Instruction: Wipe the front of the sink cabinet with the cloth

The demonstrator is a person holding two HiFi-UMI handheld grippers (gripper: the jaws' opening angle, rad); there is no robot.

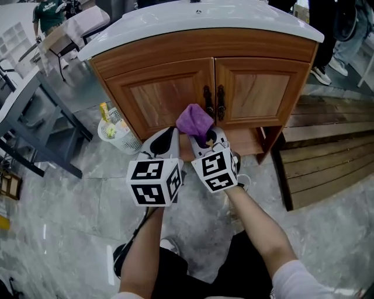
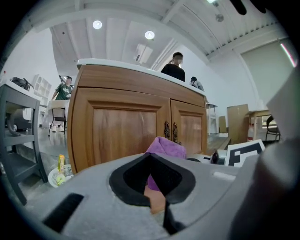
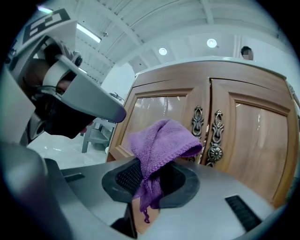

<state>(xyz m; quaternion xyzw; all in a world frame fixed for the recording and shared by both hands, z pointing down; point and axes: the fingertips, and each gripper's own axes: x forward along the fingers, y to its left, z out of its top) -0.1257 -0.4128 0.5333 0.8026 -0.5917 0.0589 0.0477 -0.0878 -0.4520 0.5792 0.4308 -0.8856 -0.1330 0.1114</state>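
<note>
Grey marbled floor tiles (image 1: 64, 198) spread under everything, seen from steeply above. Nearest are the person's two bare forearms, each ending in a gripper topped by a marker cube.

The left gripper (image 1: 166, 139) has its jaws closed together with nothing caught between them. It sits just beside the right one, and the two marker cubes almost touch.

The right gripper (image 1: 205, 139) is clamped on a purple cloth (image 1: 196, 120). The cloth bunches up above the jaws in a folded hump, and a short tail hangs down between them.

The cloth is held low in front of the wooden sink cabinet (image 1: 158, 93), where the two doors meet. It is just below and a little left of the pair of dark ornate door handles (image 1: 213, 102). Whether the cloth actually touches the wood cannot be told. Both doors are shut.

A white countertop (image 1: 193, 17) caps the cabinet and overhangs its front.

Left of the cabinet, a small white basket (image 1: 115, 131) with bottles in it stands on the floor against its side. Beyond that is a grey table frame (image 1: 41, 117). To the right lie wooden planks (image 1: 327, 157).

Farther back, a person in a green top (image 1: 49, 11) stands at far left, and another in a dark top (image 2: 174, 70) stands behind the cabinet.
</note>
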